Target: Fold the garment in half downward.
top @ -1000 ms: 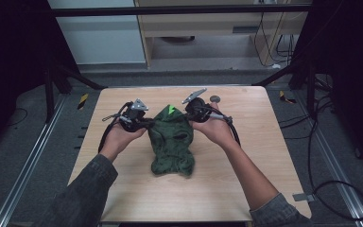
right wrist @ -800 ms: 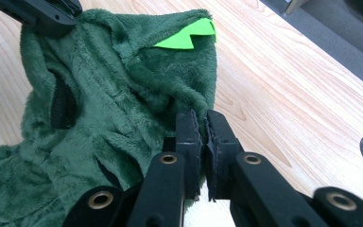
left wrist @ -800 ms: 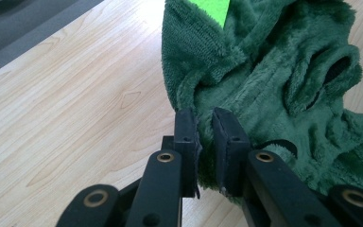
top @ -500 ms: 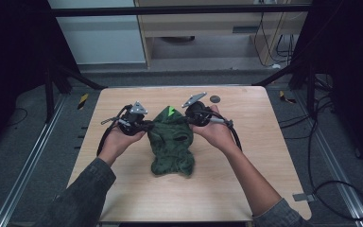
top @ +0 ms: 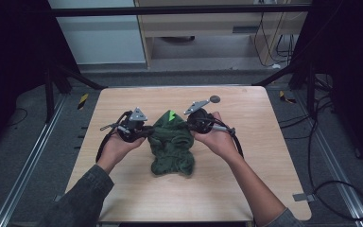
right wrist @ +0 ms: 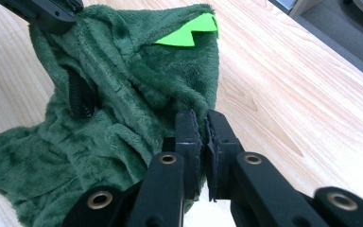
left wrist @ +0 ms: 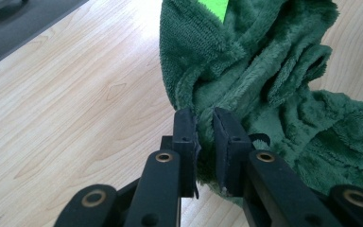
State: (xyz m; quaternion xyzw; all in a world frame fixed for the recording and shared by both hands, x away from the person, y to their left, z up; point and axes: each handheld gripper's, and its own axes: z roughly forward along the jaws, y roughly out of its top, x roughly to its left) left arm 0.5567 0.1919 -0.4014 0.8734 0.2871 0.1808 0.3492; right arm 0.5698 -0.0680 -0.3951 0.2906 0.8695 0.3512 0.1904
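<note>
Dark floor and black frame posts surround a pale wooden table, with a cabinet and hanging cables beyond its far edge. Near the middle of the table lies a green fleece garment, bunched and fuzzy, with a bright green zigzag patch at its far end. A small dark round disc sits on the table beyond the garment, toward the right.

On the garment's left side, the left gripper has its jaws pinched on a fold of the fleece, the cloth showing between the black pads. The left hand rests on the table just beside the garment. On the garment's right side, the right gripper is likewise clamped on the fleece edge, its jaws nearly together with cloth between them, and the right hand lies just beside the garment. The garment's far end is gathered up between the two grippers, while its near end lies spread flat on the wood.
</note>
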